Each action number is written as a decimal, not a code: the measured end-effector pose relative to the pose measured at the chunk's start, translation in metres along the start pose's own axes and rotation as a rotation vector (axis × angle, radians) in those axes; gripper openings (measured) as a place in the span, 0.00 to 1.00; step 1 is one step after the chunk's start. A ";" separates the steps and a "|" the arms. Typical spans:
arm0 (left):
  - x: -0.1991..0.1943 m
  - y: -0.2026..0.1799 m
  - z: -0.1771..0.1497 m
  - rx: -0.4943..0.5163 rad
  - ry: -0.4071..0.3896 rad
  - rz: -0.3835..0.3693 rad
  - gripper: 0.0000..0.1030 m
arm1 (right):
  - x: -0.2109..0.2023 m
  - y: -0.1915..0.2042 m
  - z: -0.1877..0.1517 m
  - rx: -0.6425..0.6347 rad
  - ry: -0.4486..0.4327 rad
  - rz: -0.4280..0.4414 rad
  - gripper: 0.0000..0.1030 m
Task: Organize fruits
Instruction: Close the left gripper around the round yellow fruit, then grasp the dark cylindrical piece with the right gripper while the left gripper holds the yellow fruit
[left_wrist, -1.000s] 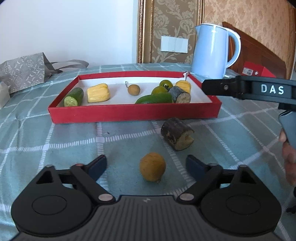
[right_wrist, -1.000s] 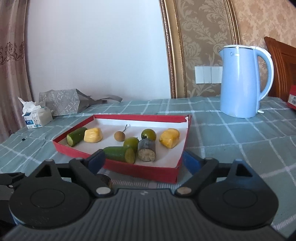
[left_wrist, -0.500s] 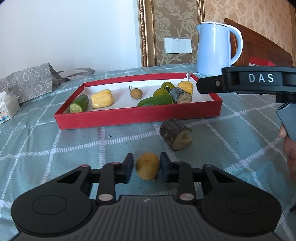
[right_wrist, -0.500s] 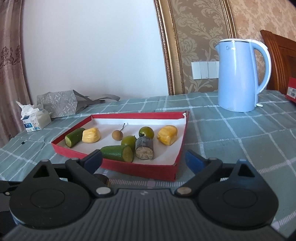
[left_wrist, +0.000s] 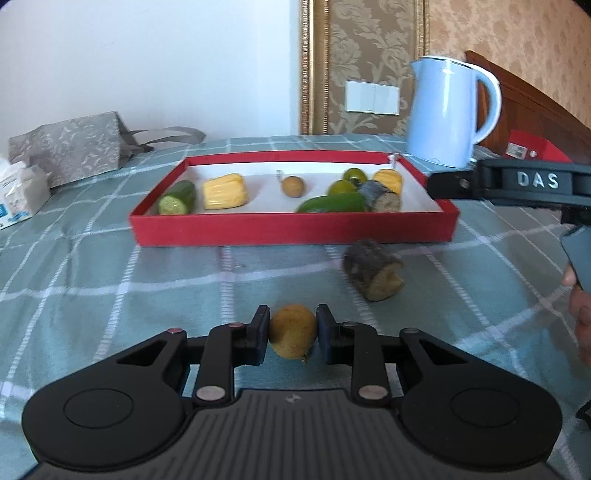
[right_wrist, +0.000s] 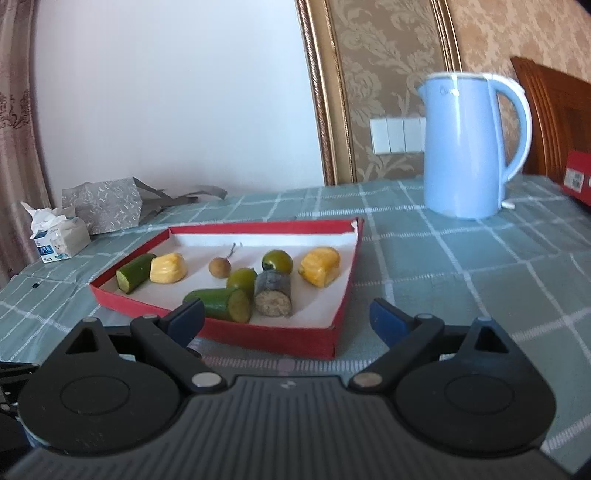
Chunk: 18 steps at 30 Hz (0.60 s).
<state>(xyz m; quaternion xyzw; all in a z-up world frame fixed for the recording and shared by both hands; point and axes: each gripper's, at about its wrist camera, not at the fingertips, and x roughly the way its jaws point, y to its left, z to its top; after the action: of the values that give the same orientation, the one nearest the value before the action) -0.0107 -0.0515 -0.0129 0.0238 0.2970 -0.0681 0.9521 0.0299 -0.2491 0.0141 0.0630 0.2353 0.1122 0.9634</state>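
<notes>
Left claw around yellow fruit; right claw's label "DAS"

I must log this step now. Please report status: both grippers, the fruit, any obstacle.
Left gripper shut on round yellow fruit. Right gripper open, empty. Red tray ahead; dark cut piece lies before it, right of path.

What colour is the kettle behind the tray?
Light blue kettle, clearest in the right wrist view.

Two cucumber pieces, two bark-skinned chunks, one kettle.
</notes>
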 end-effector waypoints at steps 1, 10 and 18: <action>0.000 0.003 0.000 -0.008 0.001 0.008 0.25 | 0.002 0.000 -0.001 -0.006 0.011 0.001 0.93; -0.006 0.034 0.004 -0.055 -0.027 0.075 0.25 | 0.005 0.028 -0.013 -0.139 0.036 0.017 0.93; -0.006 0.069 0.008 -0.139 -0.042 0.116 0.25 | 0.012 0.057 -0.024 -0.251 0.055 0.000 0.87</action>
<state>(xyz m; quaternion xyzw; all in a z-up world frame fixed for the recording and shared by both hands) -0.0013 0.0169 -0.0030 -0.0267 0.2790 0.0076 0.9599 0.0187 -0.1895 -0.0022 -0.0611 0.2457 0.1423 0.9569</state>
